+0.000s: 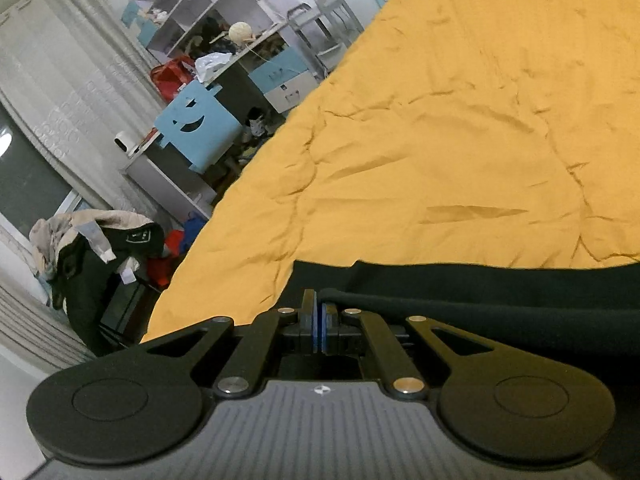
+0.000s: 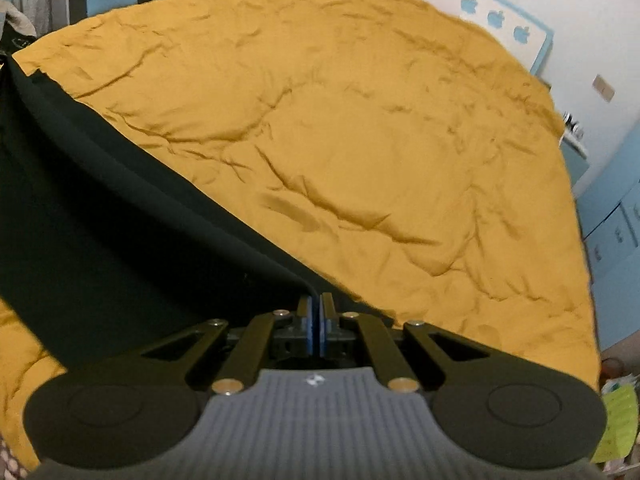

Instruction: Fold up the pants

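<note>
The pants (image 1: 500,300) are dark, near-black cloth, held above a yellow bedcover (image 1: 440,140). In the left wrist view the cloth stretches off to the right from my left gripper (image 1: 319,304), which is shut on its edge. In the right wrist view the pants (image 2: 100,220) run as a taut band up to the far left from my right gripper (image 2: 316,306), which is shut on another part of the edge. The yellow bedcover (image 2: 380,140) lies wrinkled beneath. The rest of the pants is hidden below both views.
Left of the bed stand a blue chair with a smiley cut-out (image 1: 196,124), a cluttered white shelf and desk (image 1: 208,32), curtains (image 1: 60,80) and a heap of clothes (image 1: 92,248). On the right are a white wall and blue drawers (image 2: 616,224).
</note>
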A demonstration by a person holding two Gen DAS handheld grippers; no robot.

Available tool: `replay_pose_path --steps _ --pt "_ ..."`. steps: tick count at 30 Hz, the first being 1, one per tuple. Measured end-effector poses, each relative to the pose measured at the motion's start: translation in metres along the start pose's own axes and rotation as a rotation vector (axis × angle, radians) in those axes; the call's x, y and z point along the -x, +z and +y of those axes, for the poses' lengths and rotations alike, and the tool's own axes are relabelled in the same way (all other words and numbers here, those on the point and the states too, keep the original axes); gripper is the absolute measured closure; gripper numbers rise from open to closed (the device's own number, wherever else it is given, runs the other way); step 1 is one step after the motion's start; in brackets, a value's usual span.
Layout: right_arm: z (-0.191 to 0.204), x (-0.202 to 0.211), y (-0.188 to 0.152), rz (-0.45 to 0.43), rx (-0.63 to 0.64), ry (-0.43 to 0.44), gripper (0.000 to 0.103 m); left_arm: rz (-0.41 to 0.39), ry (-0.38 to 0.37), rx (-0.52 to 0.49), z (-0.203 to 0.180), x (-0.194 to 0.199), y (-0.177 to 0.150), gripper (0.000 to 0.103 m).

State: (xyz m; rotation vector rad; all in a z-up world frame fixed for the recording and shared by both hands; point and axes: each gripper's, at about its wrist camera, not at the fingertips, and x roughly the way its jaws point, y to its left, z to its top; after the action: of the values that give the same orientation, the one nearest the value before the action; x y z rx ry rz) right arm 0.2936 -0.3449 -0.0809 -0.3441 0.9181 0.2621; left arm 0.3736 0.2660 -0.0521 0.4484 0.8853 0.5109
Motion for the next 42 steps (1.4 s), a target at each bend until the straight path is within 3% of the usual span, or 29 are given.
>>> replay_pose_path --steps 11,19,21,23,26,27,31,35,42 --pt "-0.014 -0.060 0.000 0.057 -0.072 0.034 0.103 0.062 0.017 -0.076 -0.046 -0.049 0.014 0.101" --pt "-0.019 -0.081 -0.002 0.050 -0.132 0.033 0.103 0.101 0.002 -0.007 -0.057 -0.065 0.012 0.101" --pt "-0.019 -0.085 -0.003 0.054 -0.147 0.029 0.103 0.098 0.011 -0.008 -0.062 -0.066 0.011 0.092" --pt "-0.021 -0.084 -0.004 0.044 -0.172 0.038 0.100 0.066 0.020 -0.025 -0.065 -0.062 0.011 0.088" --pt "-0.024 -0.071 -0.006 0.004 -0.192 0.021 0.073 0.032 0.006 0.006 -0.058 -0.054 0.011 0.078" --pt "-0.026 -0.065 -0.008 -0.009 -0.196 0.020 0.071 0.021 -0.007 0.025 -0.055 -0.050 0.012 0.075" --pt "-0.032 -0.035 -0.022 -0.052 -0.211 0.032 0.070 -0.034 -0.027 0.079 -0.045 -0.026 0.016 0.068" --pt "-0.046 -0.018 -0.043 -0.067 -0.258 0.024 0.069 -0.075 -0.111 0.110 -0.042 0.005 0.015 0.068" --pt "-0.073 -0.033 -0.052 -0.116 -0.365 0.082 0.069 -0.073 -0.201 0.111 -0.058 0.037 0.005 0.068"
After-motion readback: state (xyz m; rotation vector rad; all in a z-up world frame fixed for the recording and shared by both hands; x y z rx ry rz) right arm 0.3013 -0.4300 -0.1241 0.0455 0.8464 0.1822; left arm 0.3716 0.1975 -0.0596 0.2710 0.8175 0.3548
